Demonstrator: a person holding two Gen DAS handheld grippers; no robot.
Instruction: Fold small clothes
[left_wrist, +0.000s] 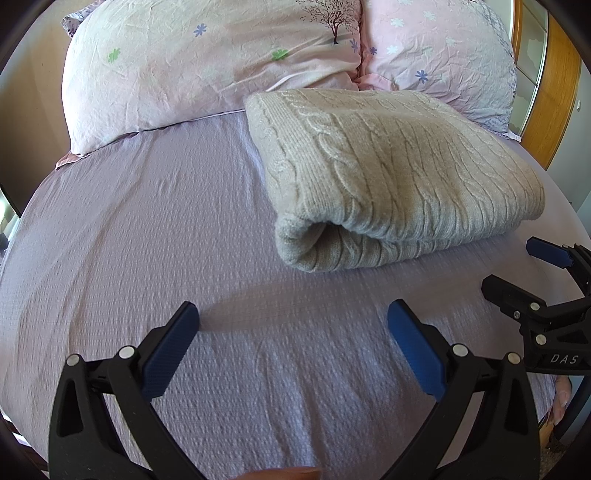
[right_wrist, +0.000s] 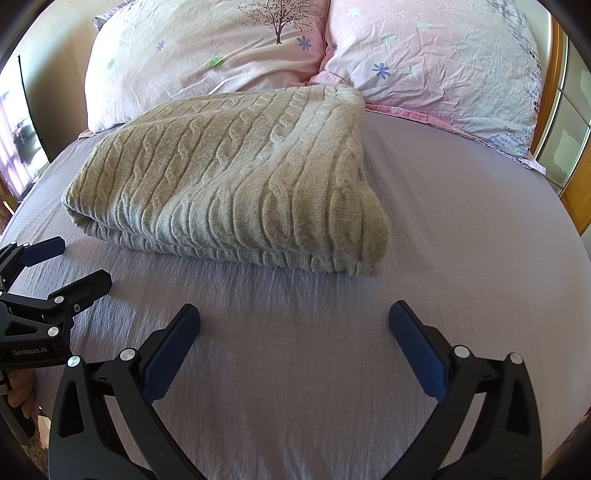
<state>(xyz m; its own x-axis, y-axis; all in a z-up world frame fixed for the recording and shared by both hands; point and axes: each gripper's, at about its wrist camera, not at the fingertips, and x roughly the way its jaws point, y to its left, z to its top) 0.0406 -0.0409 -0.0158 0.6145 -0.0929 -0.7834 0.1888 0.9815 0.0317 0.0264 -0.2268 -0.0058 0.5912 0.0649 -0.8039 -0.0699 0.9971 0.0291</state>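
Observation:
A beige cable-knit sweater (left_wrist: 391, 173) lies folded into a thick rectangle on the lilac bed sheet (left_wrist: 147, 229), its far end against the pillows. It also shows in the right wrist view (right_wrist: 236, 177). My left gripper (left_wrist: 293, 314) is open and empty, above the sheet in front of the sweater's near left corner. My right gripper (right_wrist: 293, 314) is open and empty, in front of the sweater's near right corner. Each gripper shows in the other's view: the right gripper (left_wrist: 517, 269) at the right edge, the left gripper (right_wrist: 74, 262) at the left edge, both open.
Two pink floral pillows (left_wrist: 207, 62) (right_wrist: 443, 62) lie at the head of the bed. A wooden frame (left_wrist: 554, 92) stands at the right. The lilac sheet (right_wrist: 461, 221) spreads around the sweater.

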